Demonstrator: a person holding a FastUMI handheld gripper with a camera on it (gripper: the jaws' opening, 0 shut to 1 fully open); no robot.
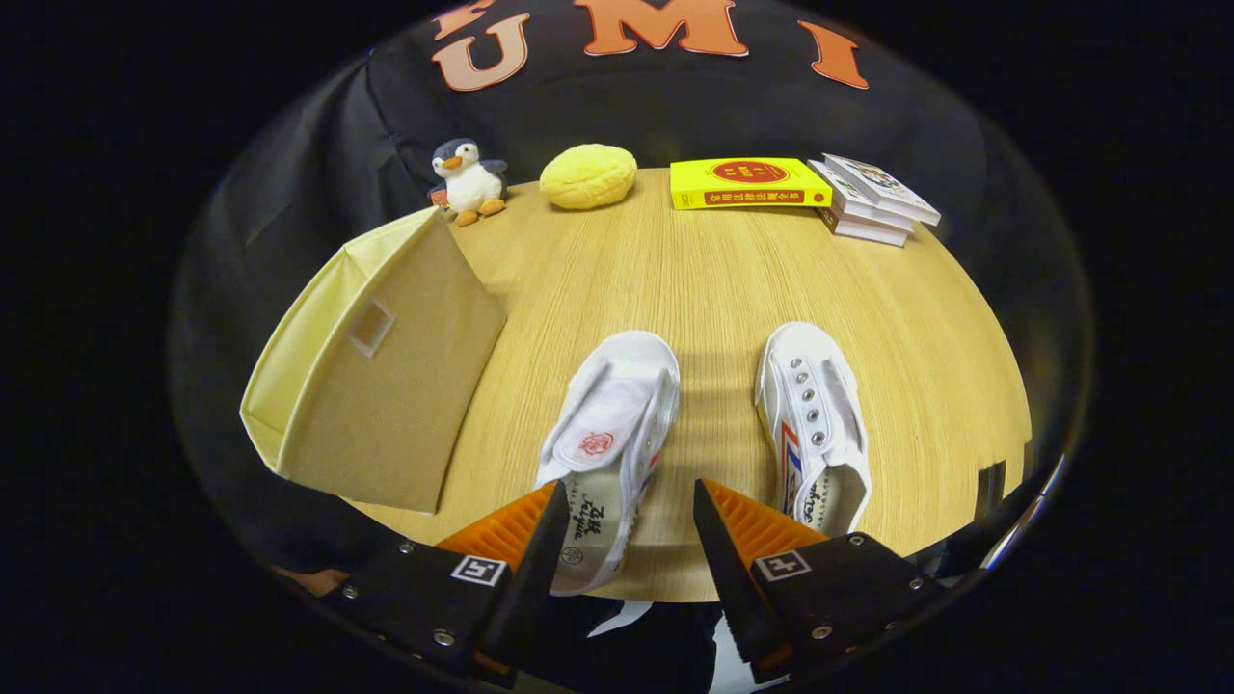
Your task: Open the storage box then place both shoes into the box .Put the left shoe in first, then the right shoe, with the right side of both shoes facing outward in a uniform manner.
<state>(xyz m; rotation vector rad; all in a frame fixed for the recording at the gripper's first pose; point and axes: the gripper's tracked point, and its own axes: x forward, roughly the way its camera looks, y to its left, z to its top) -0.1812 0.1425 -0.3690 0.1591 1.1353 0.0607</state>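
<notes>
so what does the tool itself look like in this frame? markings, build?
The tool has two wedge-shaped fingers with ribbed inner faces, each tapering to a point. Each sits on a black block body fixed with small silver screws, and each block carries a square black-and-white fiducial tag near the finger base. No cables can be seen. The fingers stand apart, open.

Handheld gripper (625, 540) with two wedge-shaped, ribbed fingers (509, 528) set on black blocks. Each block carries a square black-and-white marker (478, 570) and small silver screws (443, 637). The fingers stand apart.
</notes>
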